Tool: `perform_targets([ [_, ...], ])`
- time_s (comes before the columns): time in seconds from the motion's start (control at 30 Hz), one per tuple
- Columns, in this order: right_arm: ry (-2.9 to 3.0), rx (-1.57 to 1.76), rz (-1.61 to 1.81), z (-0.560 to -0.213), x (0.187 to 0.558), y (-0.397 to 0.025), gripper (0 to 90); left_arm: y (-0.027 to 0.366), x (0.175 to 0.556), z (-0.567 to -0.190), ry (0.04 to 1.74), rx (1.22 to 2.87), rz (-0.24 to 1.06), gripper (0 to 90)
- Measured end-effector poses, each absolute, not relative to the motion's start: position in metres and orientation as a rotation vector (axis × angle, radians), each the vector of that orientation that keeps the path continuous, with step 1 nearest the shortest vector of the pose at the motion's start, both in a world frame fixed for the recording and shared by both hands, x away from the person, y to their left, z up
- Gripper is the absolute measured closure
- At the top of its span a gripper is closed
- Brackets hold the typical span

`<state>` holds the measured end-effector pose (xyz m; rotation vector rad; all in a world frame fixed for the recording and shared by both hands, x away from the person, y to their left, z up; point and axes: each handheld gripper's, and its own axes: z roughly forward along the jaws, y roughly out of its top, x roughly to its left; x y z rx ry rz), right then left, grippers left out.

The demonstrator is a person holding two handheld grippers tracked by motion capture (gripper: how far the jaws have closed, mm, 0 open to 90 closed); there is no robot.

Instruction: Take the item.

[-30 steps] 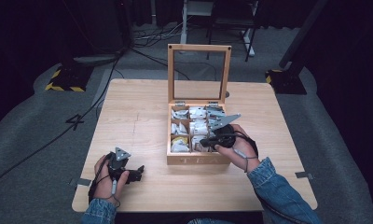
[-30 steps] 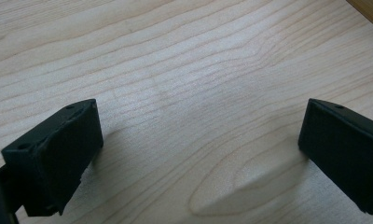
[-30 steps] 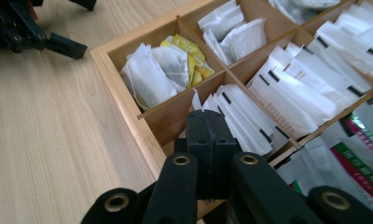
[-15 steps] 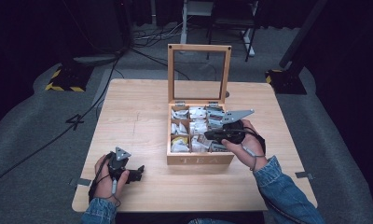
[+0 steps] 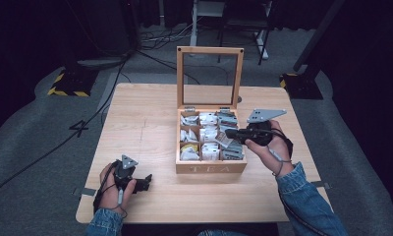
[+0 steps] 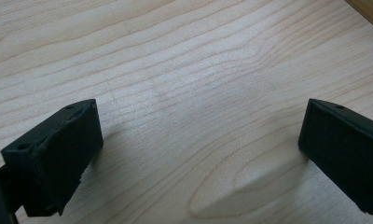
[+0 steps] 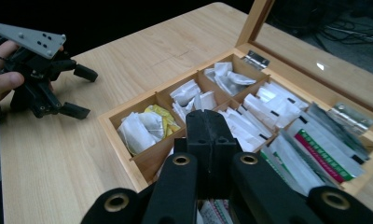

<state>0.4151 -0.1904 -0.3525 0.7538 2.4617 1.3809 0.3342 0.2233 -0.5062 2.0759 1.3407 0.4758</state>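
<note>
Tea box (image 5: 211,168) sits on the wood table (image 5: 145,123), w/ its lid (image 5: 210,76) standing straight up at the far side. From the high view, the box has small square slots full of tea bags. The right gripper (image 5: 230,134) is held over the right side of the box, its tip above the slots. A pale tea packet (image 5: 224,139) sticks out at its tip, so it looks shut on that packet. The left gripper (image 5: 146,183) rests on the table, left of the box & nearer the person, well apart from it. A hand (image 5: 111,189) is wrapped round it.

Left gripper view: two black jaws stand wide apart w/ bare table (image 6: 184,93) between them. Nothing is held. A corner of the box (image 6: 369,10) peeks in at the top right.

Right gripper view: the jaws are pressed close together, right above the box (image 7: 124,140). Can't tell from here what is between them. Below them lie white tea bags (image 7: 138,128) in the near left slot, w/ a yellow bag (image 7: 162,117) beside them. Green & red packets (image 7: 322,156) lie in the slots to the right. The left gripper (image 7: 84,91) is on the table left of the box, jaws apart, not touching it.
</note>
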Motion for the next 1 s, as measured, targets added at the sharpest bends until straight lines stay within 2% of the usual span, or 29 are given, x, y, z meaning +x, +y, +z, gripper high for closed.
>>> perform_targets([
  [0.53,2.286,0.9,1.364,-0.324,0.429,-0.262,90.0,0.223,0.334,-0.506,1.341,2.076,0.476,0.0],
  [1.0,2.188,1.023,1.258,-0.323,0.45,-0.313,90.0,0.223,0.334,-0.506,1.341,2.076,0.476,0.0],
])
